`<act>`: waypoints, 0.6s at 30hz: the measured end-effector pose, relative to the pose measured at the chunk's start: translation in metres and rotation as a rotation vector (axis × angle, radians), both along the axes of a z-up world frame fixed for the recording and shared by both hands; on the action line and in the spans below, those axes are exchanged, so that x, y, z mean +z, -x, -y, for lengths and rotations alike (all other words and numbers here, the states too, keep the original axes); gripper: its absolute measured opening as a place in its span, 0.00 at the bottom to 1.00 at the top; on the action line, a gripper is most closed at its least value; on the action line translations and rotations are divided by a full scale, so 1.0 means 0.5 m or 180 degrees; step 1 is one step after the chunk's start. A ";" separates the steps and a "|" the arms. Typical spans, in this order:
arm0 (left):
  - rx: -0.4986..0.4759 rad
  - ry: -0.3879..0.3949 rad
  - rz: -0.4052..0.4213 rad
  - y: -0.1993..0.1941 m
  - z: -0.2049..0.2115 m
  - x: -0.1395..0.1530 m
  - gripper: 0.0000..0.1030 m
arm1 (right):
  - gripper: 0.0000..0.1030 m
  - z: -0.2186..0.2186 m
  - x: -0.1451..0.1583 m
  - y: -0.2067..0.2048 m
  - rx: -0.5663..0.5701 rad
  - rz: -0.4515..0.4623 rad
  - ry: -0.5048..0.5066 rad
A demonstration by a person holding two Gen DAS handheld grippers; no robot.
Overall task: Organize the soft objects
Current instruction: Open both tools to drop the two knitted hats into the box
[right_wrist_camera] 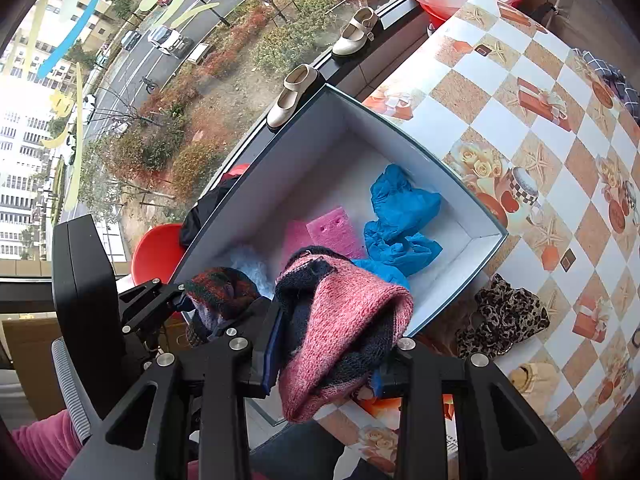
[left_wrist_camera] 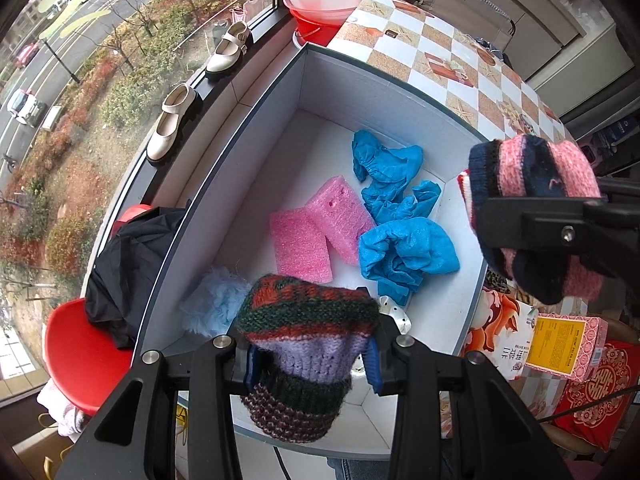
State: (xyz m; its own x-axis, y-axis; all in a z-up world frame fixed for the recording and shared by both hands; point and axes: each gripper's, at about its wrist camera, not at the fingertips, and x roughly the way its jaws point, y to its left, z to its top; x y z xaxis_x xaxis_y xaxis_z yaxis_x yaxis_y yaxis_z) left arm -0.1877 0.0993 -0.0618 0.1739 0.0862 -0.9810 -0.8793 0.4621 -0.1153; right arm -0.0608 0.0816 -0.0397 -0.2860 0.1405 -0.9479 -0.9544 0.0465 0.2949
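My left gripper point(left_wrist_camera: 312, 356) is shut on a multicolour knitted piece point(left_wrist_camera: 304, 344) in red, green and lilac, held over the near end of the white box point(left_wrist_camera: 344, 92). My right gripper point(right_wrist_camera: 326, 360) is shut on a pink and navy knitted piece point(right_wrist_camera: 340, 332), held above the box's near right rim; it also shows in the left wrist view point(left_wrist_camera: 536, 208). Inside the box lie blue shoe covers point(left_wrist_camera: 400, 208), two pink foam pieces point(left_wrist_camera: 316, 232) and a pale blue fluffy ball point(left_wrist_camera: 218, 304).
A leopard-print scrunchie point(right_wrist_camera: 504, 316) and a small yellow soft thing point(right_wrist_camera: 536, 380) lie on the checkered tablecloth point(right_wrist_camera: 520, 128) right of the box. Printed cartons point(left_wrist_camera: 560, 344) stand by the box's near right. A red chair with black cloth point(left_wrist_camera: 128, 272) is left of it; shoes point(left_wrist_camera: 172, 124) sit on the sill.
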 end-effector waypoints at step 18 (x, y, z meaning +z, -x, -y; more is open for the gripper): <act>-0.0608 0.0032 0.0069 -0.136 0.031 0.059 0.80 | 0.86 0.102 0.046 -0.209 -0.0968 -0.0310 0.0259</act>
State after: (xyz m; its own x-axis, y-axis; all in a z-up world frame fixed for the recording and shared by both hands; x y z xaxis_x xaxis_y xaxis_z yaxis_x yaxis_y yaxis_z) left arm -0.1195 0.0838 -0.0324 0.2072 0.0398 -0.9775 -0.7730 0.6190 -0.1386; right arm 0.0434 0.0308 -0.0164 -0.3324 0.1581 -0.9298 -0.8607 0.3521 0.3676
